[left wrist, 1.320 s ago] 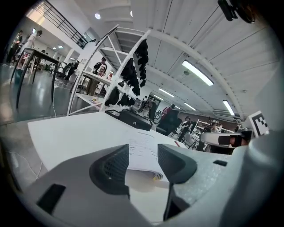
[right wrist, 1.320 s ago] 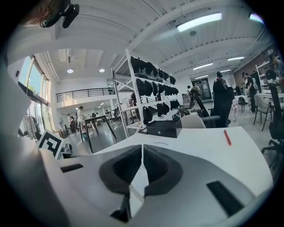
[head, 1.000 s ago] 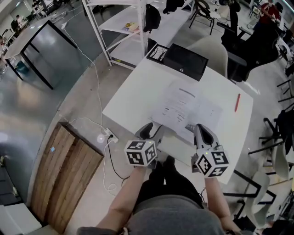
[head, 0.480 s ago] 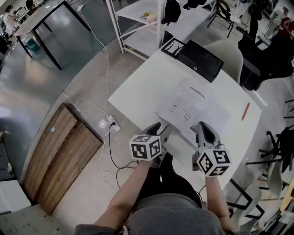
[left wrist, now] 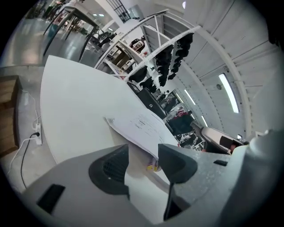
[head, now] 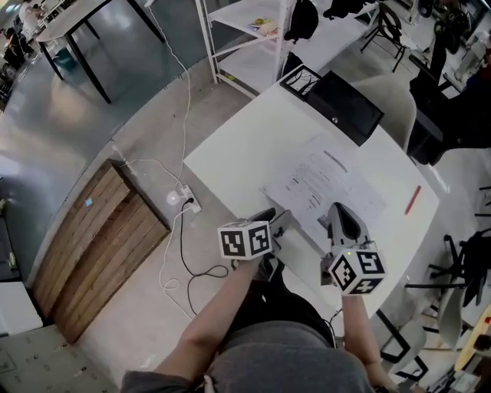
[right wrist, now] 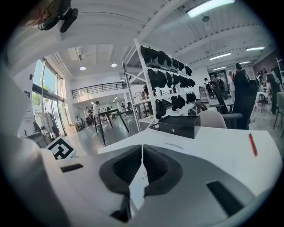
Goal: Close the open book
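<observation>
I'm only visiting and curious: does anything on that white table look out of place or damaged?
Nothing looks spilled or damaged. One oddity: the open book has its near pages raised off the table rather than flat, by the left gripper, whose jaws stand apart. A red pen lies apart.

- You stand at a white desk on a glossy grey floor.
- To your left, a wooden panel lies on the floor, with a white power strip and cables beside it.
- Beyond the desk are a white shelf rack, a black-legged table and a pale chair.
- The ceiling strip lights are on, and tall windows line the hall's left side.
</observation>
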`<state>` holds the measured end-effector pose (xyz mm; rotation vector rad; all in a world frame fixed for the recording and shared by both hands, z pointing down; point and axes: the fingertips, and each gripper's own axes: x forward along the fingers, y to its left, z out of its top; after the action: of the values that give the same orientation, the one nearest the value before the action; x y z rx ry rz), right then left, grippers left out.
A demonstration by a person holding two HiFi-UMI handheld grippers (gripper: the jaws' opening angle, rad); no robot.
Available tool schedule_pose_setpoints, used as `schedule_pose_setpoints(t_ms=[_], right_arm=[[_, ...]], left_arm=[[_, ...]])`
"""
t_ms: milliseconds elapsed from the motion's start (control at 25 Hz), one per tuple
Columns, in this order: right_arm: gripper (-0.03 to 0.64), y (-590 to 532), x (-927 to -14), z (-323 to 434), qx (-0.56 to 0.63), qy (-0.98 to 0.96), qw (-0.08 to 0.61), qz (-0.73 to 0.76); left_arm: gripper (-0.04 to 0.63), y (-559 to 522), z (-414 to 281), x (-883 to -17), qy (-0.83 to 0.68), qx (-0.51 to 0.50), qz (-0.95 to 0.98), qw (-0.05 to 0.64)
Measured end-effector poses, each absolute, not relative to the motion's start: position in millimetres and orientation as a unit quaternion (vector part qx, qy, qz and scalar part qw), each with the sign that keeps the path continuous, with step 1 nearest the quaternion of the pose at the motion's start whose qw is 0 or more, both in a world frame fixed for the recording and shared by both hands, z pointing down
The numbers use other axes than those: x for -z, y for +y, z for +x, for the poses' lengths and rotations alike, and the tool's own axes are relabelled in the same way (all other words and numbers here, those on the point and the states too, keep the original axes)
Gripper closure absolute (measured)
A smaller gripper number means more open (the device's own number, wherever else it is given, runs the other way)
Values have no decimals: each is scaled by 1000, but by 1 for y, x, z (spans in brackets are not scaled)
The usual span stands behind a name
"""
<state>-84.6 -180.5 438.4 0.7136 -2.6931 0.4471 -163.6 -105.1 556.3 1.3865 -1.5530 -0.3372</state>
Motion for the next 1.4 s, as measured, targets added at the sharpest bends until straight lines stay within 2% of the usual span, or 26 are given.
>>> schedule_pose_setpoints(t_ms=[680, 1120, 1400], right_arm=[[614, -193, -444, -85, -164, -942, 167, 242], [614, -202, -444, -66, -166, -935, 162, 269], [614, -203, -442, -48, -168, -928, 157, 294]], left_arm=[[399, -128, -162, -562, -577, 287, 504, 575], [403, -141, -171, -562, -541, 357, 490, 583], [532, -137, -175, -559, -542, 360, 493, 577]])
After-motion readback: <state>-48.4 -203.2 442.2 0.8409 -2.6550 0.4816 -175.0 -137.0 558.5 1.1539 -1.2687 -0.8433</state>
